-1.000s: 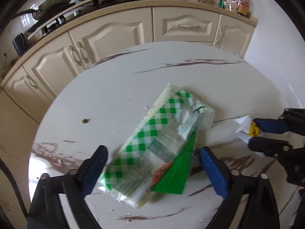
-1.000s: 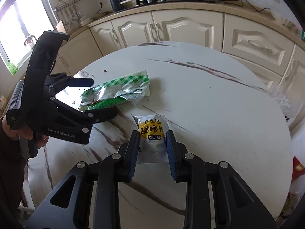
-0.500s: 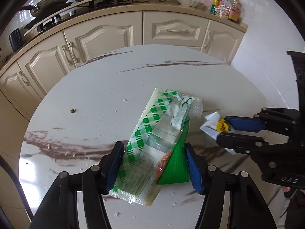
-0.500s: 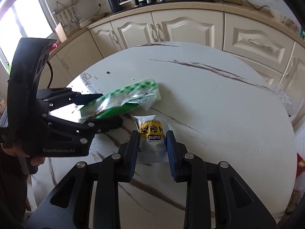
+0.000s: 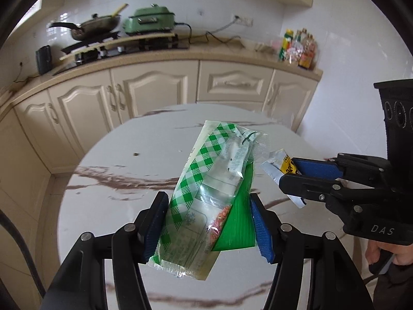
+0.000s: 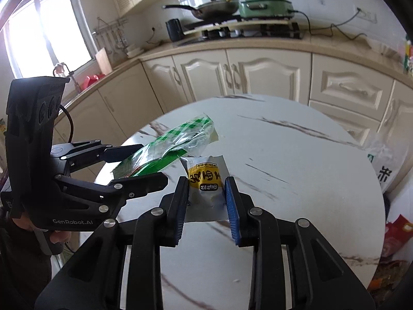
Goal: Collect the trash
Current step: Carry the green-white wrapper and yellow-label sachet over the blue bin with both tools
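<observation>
Here, two pieces of trash are shown, one in each of the two hand-held grippers, both lifted clear above the round marble-patterned table (image 5: 108,170). The left gripper (image 5: 209,222) has just been closing its jaws and now clamps the green-checked plastic wrapper (image 5: 206,180), whose clear film and solid green flap stand tilted between the blue pads. The right gripper (image 6: 206,201) is clenched on the small white sachet (image 6: 205,180), which carries a yellow label with dark characters too small to read with confidence. The two packets hang just beside each other, the sachet to the right of the wrapper in the left wrist view. Legible lettering: "DAS" on the right gripper's body and "GenRobot.AI" on the left gripper's body. Background: one frying pan (image 6: 206,9) and one green electric cooker (image 6: 267,6) on the counter, and a cluster of condiment bottles (image 5: 298,49).
</observation>
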A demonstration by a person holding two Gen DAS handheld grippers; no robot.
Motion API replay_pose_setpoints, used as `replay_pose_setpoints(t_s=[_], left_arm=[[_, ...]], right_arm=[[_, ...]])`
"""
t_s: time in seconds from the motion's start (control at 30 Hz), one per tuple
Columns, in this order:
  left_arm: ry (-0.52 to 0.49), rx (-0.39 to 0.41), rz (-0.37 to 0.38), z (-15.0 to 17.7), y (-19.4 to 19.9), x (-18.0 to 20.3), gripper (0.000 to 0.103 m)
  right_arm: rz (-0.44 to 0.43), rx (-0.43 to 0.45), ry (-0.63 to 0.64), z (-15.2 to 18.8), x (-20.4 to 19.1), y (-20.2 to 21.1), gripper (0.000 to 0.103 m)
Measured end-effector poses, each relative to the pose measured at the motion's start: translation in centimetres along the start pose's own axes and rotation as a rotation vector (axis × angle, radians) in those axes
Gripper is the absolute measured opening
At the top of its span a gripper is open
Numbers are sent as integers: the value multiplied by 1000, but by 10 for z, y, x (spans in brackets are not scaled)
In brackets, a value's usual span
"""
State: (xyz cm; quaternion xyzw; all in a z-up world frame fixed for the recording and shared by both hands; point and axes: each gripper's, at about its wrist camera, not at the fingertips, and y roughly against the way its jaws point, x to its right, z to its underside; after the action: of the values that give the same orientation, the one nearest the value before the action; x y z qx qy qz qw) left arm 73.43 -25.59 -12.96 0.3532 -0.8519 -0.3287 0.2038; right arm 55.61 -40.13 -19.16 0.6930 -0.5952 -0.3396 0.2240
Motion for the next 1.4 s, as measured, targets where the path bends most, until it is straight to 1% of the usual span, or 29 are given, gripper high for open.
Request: replay_pose_setpoints(t_s=[0.13,0.17,0.2,0.3,0.37,0.5,0.57,0.63,0.7,0.77,0.83,0.93,0.97,1.03,1.1,1.23,1.37,1.4], left_arm=[[32,61,-30,33,65,-6,57],[44,76,-34,43,82,-8,57],[56,92,-42,56,107,-13,57],[89,134,-82,91,163,-28,57],[113,157,-117,118,201,-39,57],[168,189,-206,176,269,-60,57],[205,195,-257,205,295,-75,57],[243,192,-308,234,315,-88,57],[278,178,-339,256,325,-96,57],[325,155,-381,284,331,-109,57],[366,123,-424,302,326,-118,57],[440,74,-434,327,311,-141,57],[471,50,-436,342,304,-150,57],[508,16,-436,360,289,-162,57],[548,-36,-428,379,267,-176,57],[615,-126,-392,418,226,-202,57],[635,-204,-372,452,195,-215,57],[639,-213,-363,456,189,-222,57]], right_arm=[[-23,30,39,-4,-38,19,27],[-30,39,55,-5,-52,24,28],[-40,42,74,-5,-68,28,27],[-71,55,118,-7,-108,33,28],[-103,63,153,-6,-143,32,28],[-173,57,213,-1,-209,20,27],[-217,50,242,2,-244,8,27],[-252,31,266,6,-273,-8,27],[-295,-2,294,13,-307,-31,27],[-323,-33,310,23,-331,-53,27],[-347,-74,322,35,-350,-78,27],[-365,-150,318,49,-369,-128,27],[-361,-177,321,56,-374,-147,27],[-359,-224,323,67,-380,-178,27],[-353,-276,306,76,-381,-216,27],[-338,-381,240,94,-369,-290,27],[-286,-462,193,113,-349,-355,27],[-276,-479,184,115,-345,-368,28]])
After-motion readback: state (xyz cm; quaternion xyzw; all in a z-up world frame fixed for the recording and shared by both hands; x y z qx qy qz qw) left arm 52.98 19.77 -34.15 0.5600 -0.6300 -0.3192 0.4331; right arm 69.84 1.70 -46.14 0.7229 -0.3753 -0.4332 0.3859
